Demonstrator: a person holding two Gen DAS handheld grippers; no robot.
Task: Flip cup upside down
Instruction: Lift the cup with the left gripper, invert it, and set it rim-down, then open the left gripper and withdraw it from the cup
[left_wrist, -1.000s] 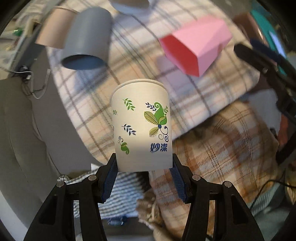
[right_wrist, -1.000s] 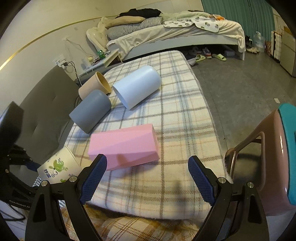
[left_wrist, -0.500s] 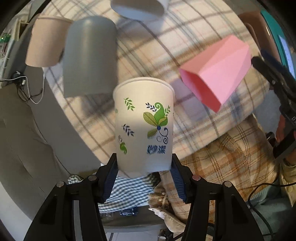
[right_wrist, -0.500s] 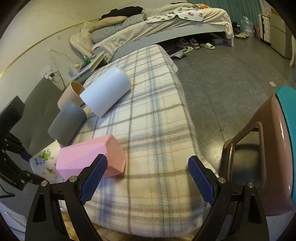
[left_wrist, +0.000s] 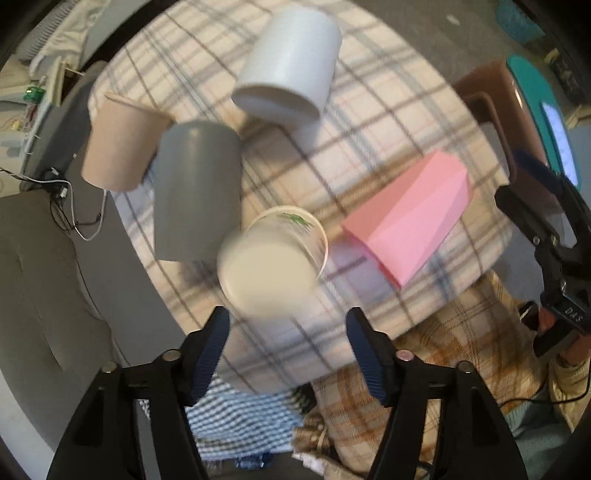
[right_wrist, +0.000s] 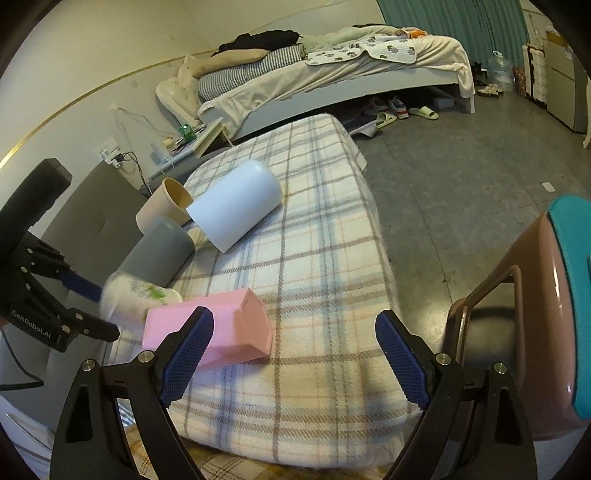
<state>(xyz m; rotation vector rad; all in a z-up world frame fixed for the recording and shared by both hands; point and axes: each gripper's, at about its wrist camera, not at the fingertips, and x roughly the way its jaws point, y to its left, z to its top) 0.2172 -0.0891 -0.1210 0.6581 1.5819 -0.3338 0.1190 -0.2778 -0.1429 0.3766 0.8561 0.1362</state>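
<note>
The white paper cup with green leaf print (left_wrist: 271, 264) is blurred, its flat base turned toward the left wrist camera and its rim toward the plaid blanket (left_wrist: 388, 110). It is free of my left gripper (left_wrist: 288, 332), which is open just below it. In the right wrist view the cup (right_wrist: 138, 295) lies tilted between the grey cup and the pink box, beside the left gripper's fingers (right_wrist: 79, 284). My right gripper (right_wrist: 295, 354) is open and empty above the blanket's near edge.
A grey cup (left_wrist: 195, 192), a tan cup (left_wrist: 118, 147) and a white cup (left_wrist: 288, 62) lie on their sides on the blanket. A pink box (left_wrist: 410, 218) lies right of the paper cup. A brown and teal chair (right_wrist: 535, 321) stands at the right.
My left gripper opened and let go of the paper cup, which has turned rim-down over the blanket between the grey cup and the pink box. The right gripper stayed open.
</note>
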